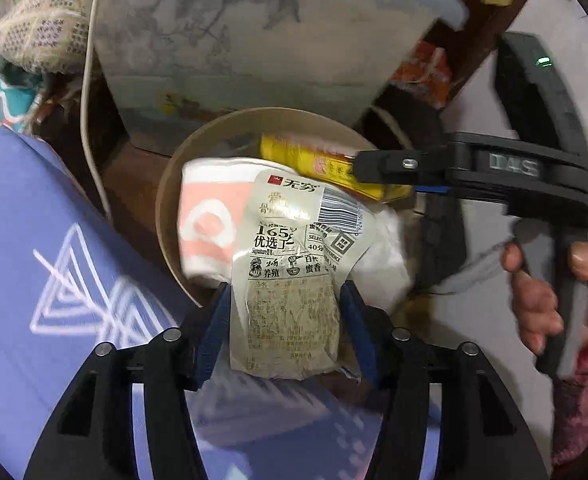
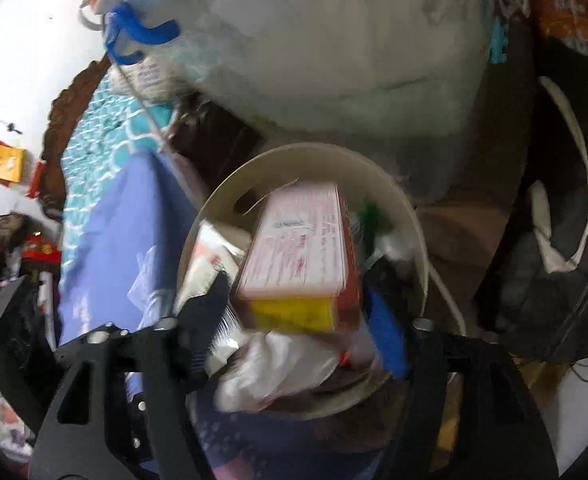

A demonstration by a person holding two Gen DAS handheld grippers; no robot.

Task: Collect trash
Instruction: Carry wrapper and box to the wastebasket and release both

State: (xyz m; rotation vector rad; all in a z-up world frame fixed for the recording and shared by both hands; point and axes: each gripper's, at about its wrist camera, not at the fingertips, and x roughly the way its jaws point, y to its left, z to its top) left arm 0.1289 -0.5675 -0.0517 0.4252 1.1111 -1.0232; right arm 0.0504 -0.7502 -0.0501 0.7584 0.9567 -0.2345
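Hovering over a round bin [image 1: 166, 216], the left gripper [image 1: 286, 332] pinches a printed food wrapper [image 1: 294, 264]; the right gripper [image 2: 297, 312] is spread around a yellow-ended box [image 2: 297, 264] above the bin.

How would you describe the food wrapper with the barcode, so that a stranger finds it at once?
Find the round beige bin beside the purple bedding. Over its opening, between the left hand-held gripper's blue fingers, hangs the wrapper: crinkled and translucent, with black Chinese print, unlike the yellow box behind it.
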